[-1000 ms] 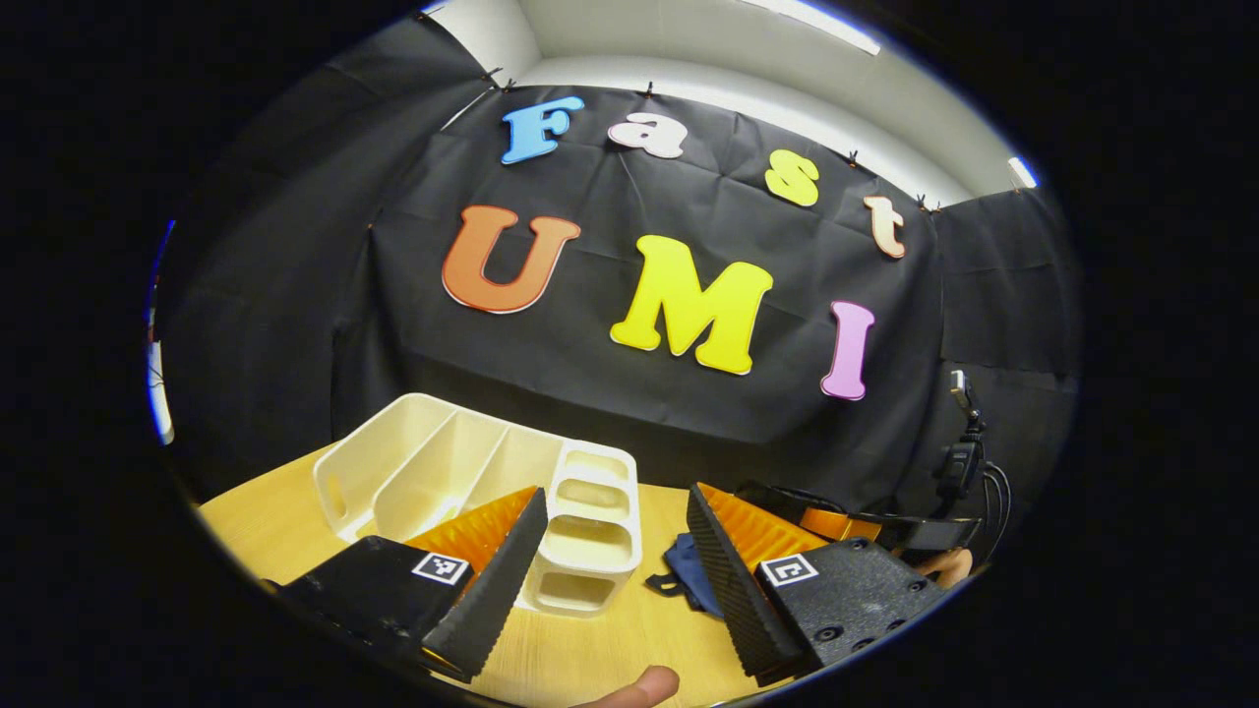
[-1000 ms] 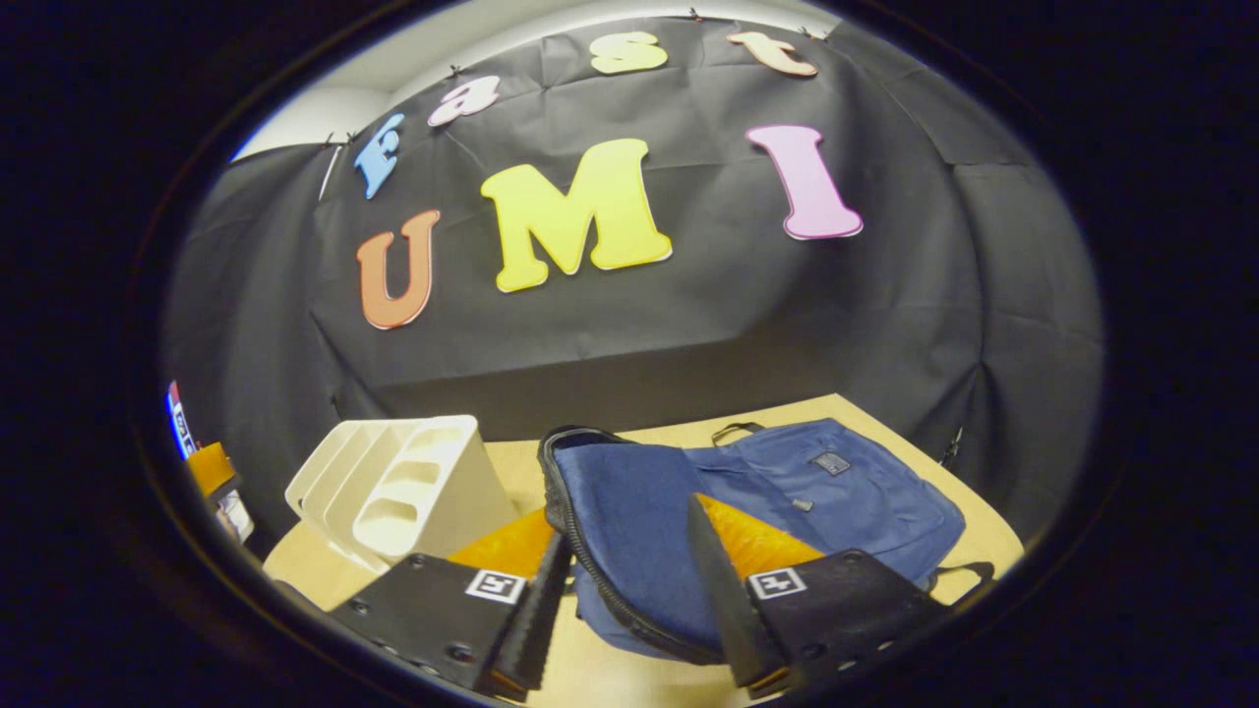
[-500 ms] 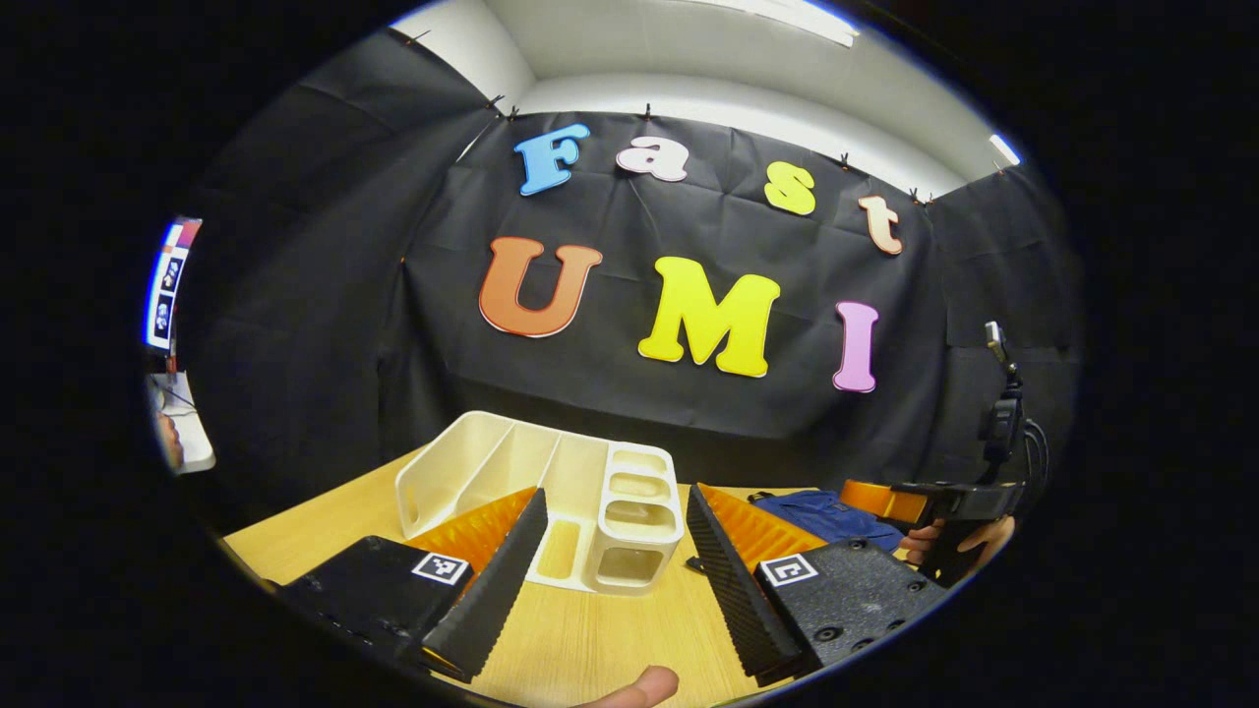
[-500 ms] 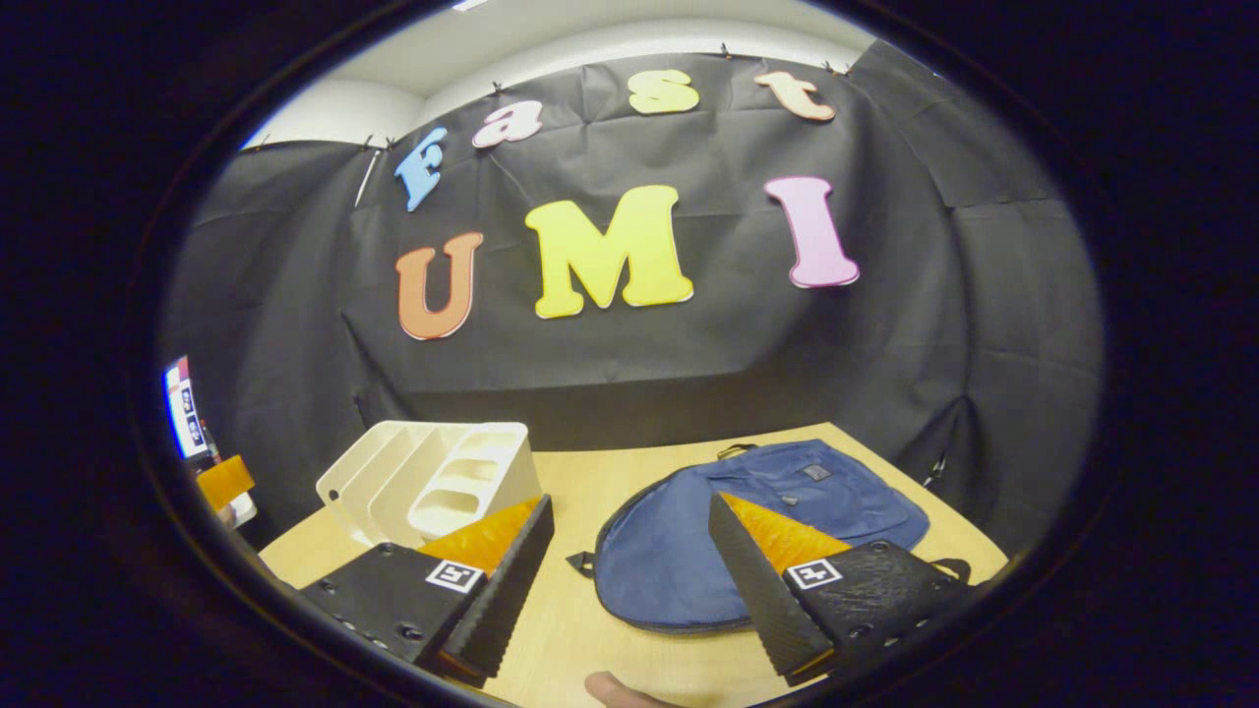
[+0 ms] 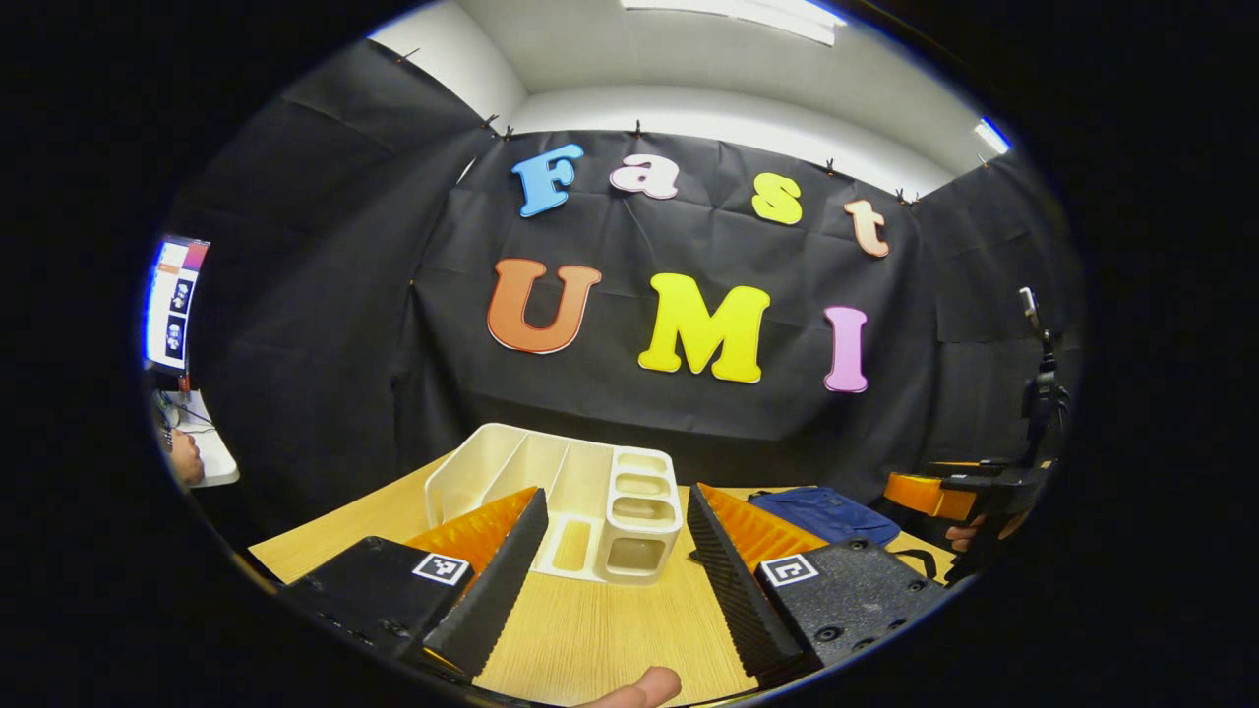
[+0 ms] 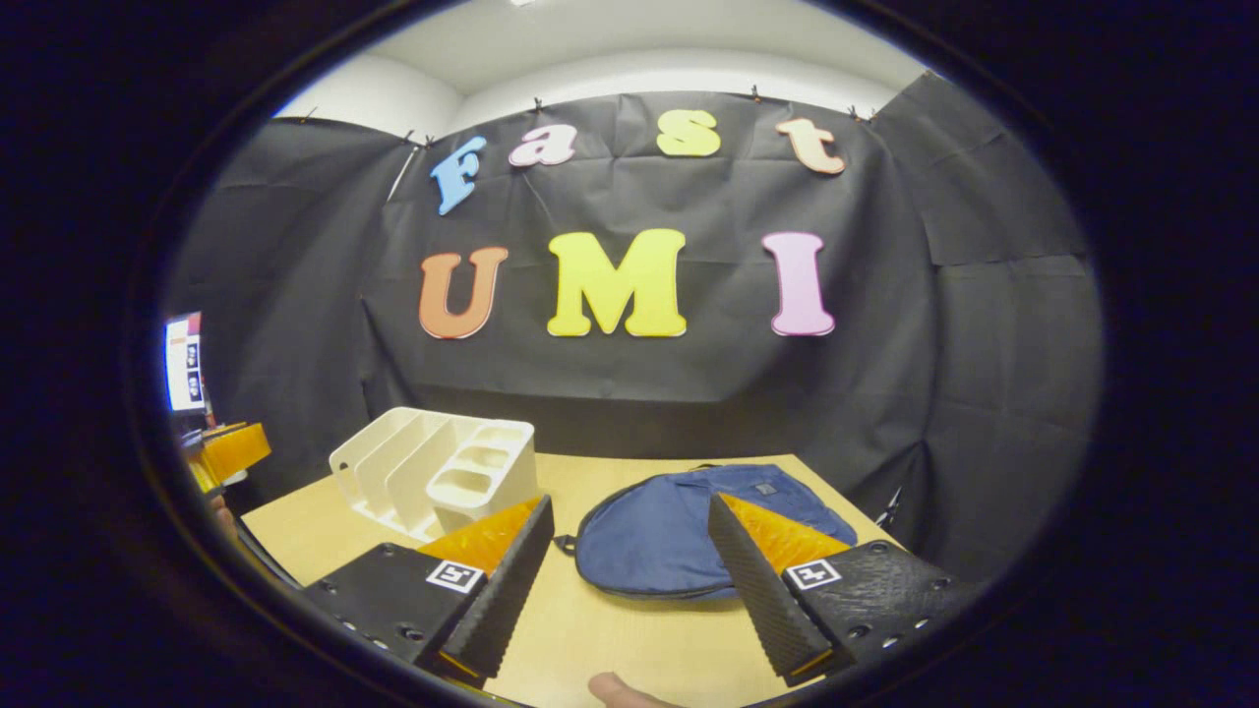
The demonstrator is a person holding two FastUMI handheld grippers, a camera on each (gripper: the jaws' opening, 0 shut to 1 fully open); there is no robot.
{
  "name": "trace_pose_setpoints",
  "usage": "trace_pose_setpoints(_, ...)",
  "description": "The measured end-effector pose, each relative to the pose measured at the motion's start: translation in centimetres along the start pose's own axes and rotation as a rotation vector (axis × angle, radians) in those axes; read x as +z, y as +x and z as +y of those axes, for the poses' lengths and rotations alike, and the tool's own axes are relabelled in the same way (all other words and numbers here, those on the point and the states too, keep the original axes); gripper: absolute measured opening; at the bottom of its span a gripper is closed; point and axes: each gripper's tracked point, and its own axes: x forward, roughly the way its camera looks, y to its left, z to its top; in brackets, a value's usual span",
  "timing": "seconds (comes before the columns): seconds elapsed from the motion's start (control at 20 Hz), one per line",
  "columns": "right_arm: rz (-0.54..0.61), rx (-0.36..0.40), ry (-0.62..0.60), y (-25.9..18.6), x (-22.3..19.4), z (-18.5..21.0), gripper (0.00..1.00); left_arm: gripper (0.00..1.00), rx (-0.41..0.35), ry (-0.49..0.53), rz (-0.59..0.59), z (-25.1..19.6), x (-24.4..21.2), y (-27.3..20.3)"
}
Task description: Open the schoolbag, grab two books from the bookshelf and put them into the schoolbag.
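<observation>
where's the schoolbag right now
In the right gripper view, the schoolbag lies flat on the wooden table, right of the white bookshelf, just beyond the open right gripper.

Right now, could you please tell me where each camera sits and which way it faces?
Left gripper view: rides the left gripper, open, facing the rack on the table; a fingertip shows below, the right gripper far right.
Right gripper view: rides the right gripper, open, facing the bag; a fingertip shows below.
Shared: rack, bag, table, wall.
</observation>
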Motion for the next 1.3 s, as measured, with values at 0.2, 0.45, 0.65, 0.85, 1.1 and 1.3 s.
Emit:
trace_pose_setpoints(0.2, -0.056, -0.02, -0.009, -3.2, 0.3, -1.0, 0.95, 0.92, -0.052, 0.04, 0.016, -2.7, -0.3, -1.1)
trace_pose_setpoints(0.45, -0.057, -0.028, -0.004, -5.3, -0.9, -2.3, 0.95, 0.92, -0.116, 0.081, 0.04, -6.0, -1.0, -1.4)
trace_pose_setpoints(0.65, -0.075, -0.042, -0.012, -5.8, -1.0, -3.1, 0.95, 0.92, -0.135, 0.075, 0.066, -7.1, -1.8, -1.1)
trace_pose_setpoints(0.85, -0.057, -0.031, -0.021, -5.4, -2.3, -2.7, 0.96, 0.93, -0.122, 0.134, 0.095, -7.6, -3.2, -0.5)
trace_pose_setpoints(1.1, -0.035, -0.018, -0.026, -5.0, -3.4, -2.3, 0.96, 0.92, -0.123, 0.149, 0.096, -8.2, -3.6, -0.2)
trace_pose_setpoints(1.3, -0.039, -0.025, -0.046, -4.9, -3.5, -2.3, 0.96, 0.93, -0.094, 0.153, 0.101, -7.4, -3.9, 0.1)
